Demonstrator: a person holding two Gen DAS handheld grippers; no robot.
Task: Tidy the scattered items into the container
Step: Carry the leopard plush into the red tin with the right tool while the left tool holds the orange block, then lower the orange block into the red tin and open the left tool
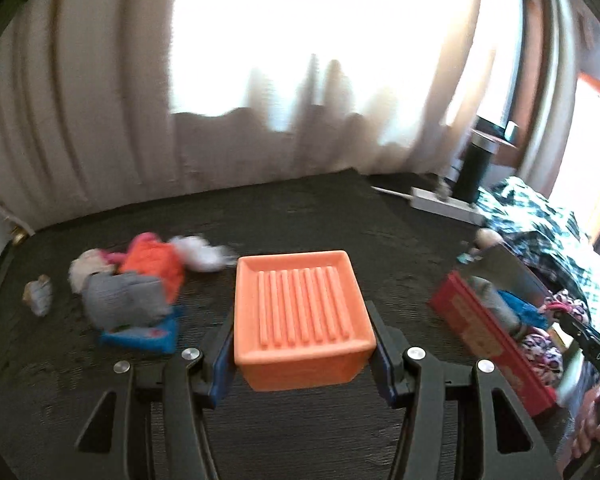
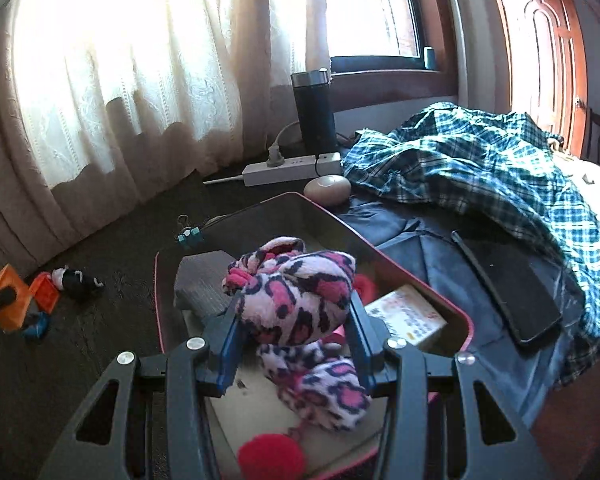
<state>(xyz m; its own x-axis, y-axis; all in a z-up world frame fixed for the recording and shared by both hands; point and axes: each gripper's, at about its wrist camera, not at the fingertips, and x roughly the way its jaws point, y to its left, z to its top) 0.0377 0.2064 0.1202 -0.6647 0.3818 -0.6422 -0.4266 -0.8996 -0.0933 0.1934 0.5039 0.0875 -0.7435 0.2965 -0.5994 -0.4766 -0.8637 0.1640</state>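
While my left gripper (image 1: 304,354) clamps one orange ribbed tray (image 1: 300,312) above the dark table (image 1: 340,216), my right gripper (image 2: 294,344) pinches one pink leopard-print fuzzy sock (image 2: 296,304) over the red-rimmed container (image 2: 440,300). I read "DAS" on the right gripper's body in the left view; the card (image 2: 410,320) inside the container is too blurred to read. One pile of socks (image 1: 136,284) lies left of the tray; its count is unclear.
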